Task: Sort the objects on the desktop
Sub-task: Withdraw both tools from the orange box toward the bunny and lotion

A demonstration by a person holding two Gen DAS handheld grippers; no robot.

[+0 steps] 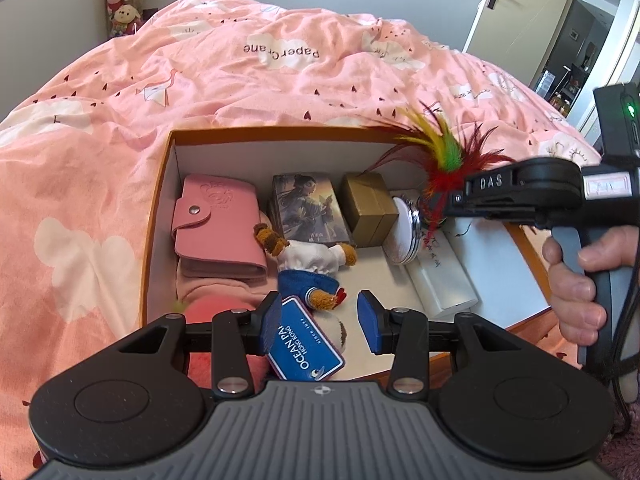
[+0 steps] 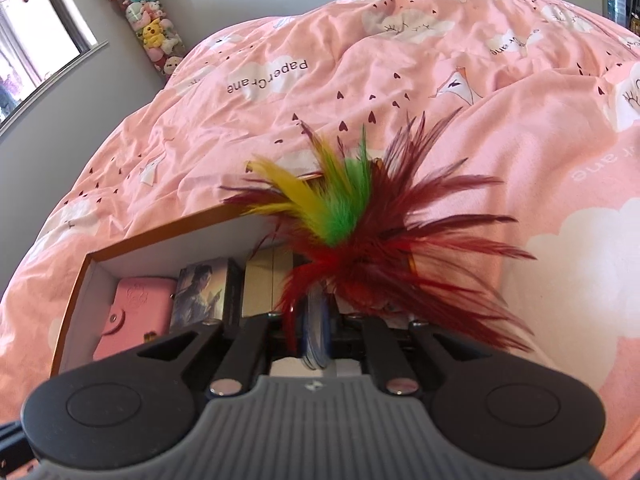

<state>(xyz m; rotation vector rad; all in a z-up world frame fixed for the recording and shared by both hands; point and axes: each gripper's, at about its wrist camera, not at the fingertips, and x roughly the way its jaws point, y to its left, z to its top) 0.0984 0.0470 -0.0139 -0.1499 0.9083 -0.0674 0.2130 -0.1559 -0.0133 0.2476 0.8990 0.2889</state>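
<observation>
- Shuttlecock, feathered, base pinched between the right gripper jaws; feathers fan up and out ahead of them. In the left wrist view it hangs over the box's far right corner.
- Left of the left gripper's jaws: pink wallet lying in the box.
- Left jaws spread about halfway, pads pressing on nothing; blue card lies just under the left pad, plush toy just ahead of the gap.
- Ahead of the jaws, by the far wall: picture box, gold box.
- Right of the jaws: round mirror, white case.
- Far right: hand on the right gripper's handle.
- Box sits on a pink duvet.
</observation>
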